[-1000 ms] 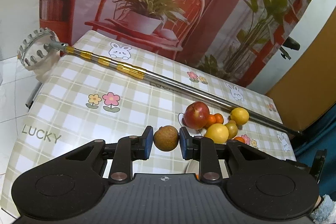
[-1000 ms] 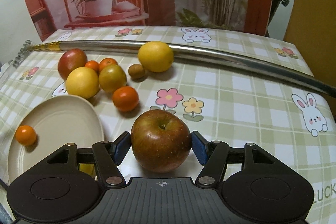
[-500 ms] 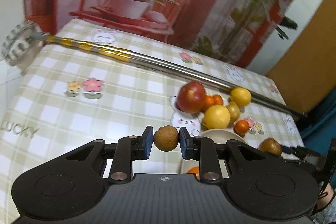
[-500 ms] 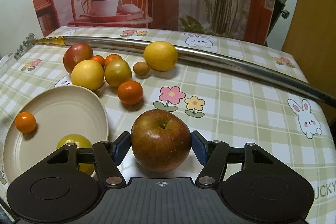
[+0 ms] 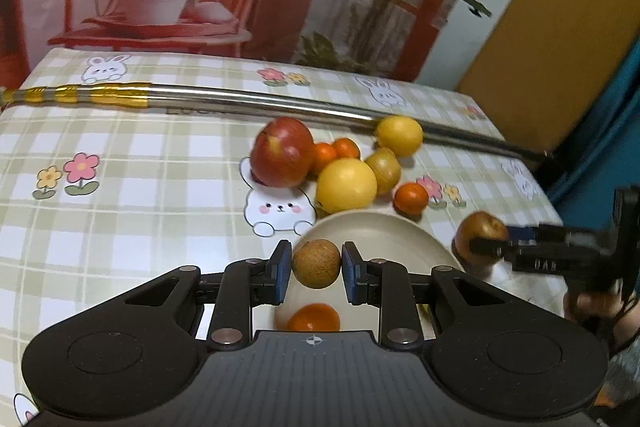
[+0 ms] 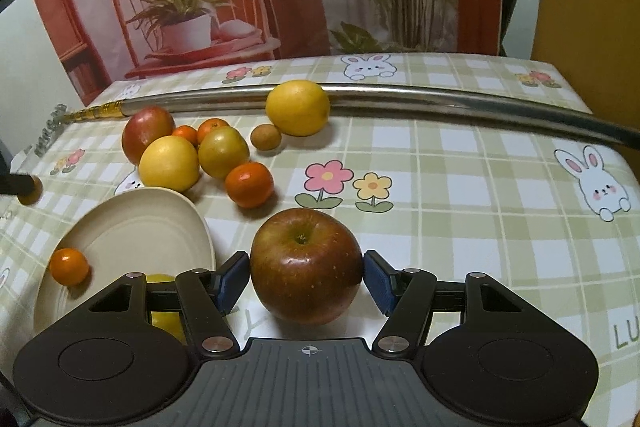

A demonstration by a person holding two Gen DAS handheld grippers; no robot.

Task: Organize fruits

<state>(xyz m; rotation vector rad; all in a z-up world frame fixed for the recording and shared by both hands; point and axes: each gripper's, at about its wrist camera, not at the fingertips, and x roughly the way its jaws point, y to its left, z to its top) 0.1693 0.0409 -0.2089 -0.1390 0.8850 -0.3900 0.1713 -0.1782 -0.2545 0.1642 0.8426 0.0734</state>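
Checked tablecloth (image 6: 460, 163): left tool (image 5: 316, 267) grips longan (image 5: 316, 263), right tool (image 6: 307, 277) apple (image 6: 306, 265).

A small round brown fruit (image 5: 316, 263) is pinched between blue pads above the cream plate (image 5: 384, 231), which holds a small orange (image 6: 69, 266) and a yellow fruit (image 6: 166, 319). A dark red apple (image 6: 306, 265), stem up, sits clamped beside the plate. Behind lie a red apple (image 6: 147, 133), three yellow fruits, three small oranges and a brown fruit (image 6: 265, 136) on the desk (image 6: 460, 187).
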